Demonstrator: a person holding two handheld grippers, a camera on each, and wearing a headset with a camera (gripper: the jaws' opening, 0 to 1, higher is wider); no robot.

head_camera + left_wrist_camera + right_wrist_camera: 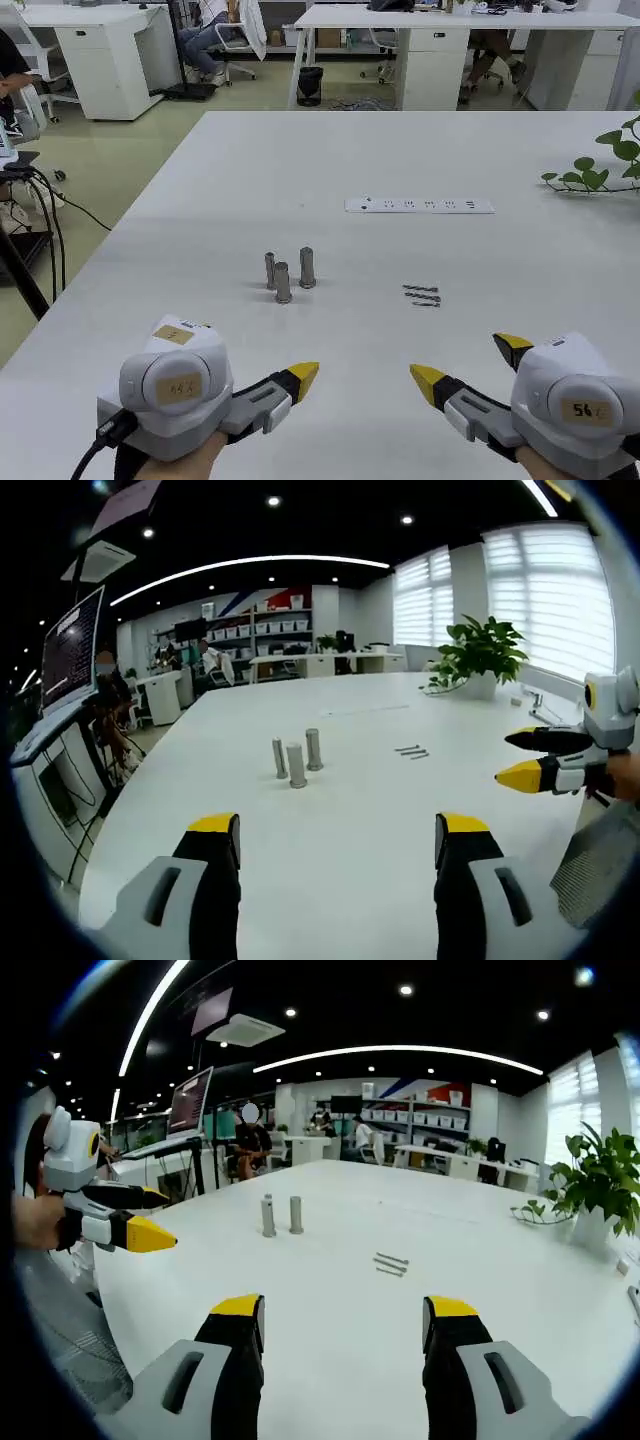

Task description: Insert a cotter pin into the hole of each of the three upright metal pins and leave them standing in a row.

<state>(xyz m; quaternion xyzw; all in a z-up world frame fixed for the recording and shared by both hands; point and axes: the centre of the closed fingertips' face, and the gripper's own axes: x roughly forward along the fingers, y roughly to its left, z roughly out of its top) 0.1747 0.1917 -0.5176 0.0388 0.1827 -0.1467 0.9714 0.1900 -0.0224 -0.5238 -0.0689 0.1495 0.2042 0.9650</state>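
yellow-tipped jaws of the left gripper (338, 828) stood apart and held nothing, low over the near edge of the white table (350, 150). the right gripper (470, 362), beside it on the right, was likewise spread wide and empty. both sat well short of the work. further in, the three metal pins (283, 282) stood upright in a tight triangular cluster rather than a row, close together but apparently not touching. to their right, clearly apart from them, three cotter pins (422, 296) lay side by side on the table top. no cotter pin was seen in any metal pin, and the cross holes were too small to make out. assessment: no insertion done, all three outstanding, and the row to be set afterwards. the way from either gripper to both groups was bare table, with no obstruction noted. judged risk: the cluster left little room for a jaw to take one pin without knocking a neighbour, and the cotter pins, thin and lying flat, looked awkward to lift. beyond the work, a white power strip (419, 205) lay across the table and plant tendrils (600, 172) trailed at the far right edge, both well clear. past the table stood desks (430, 70) and a seated person (205, 35).
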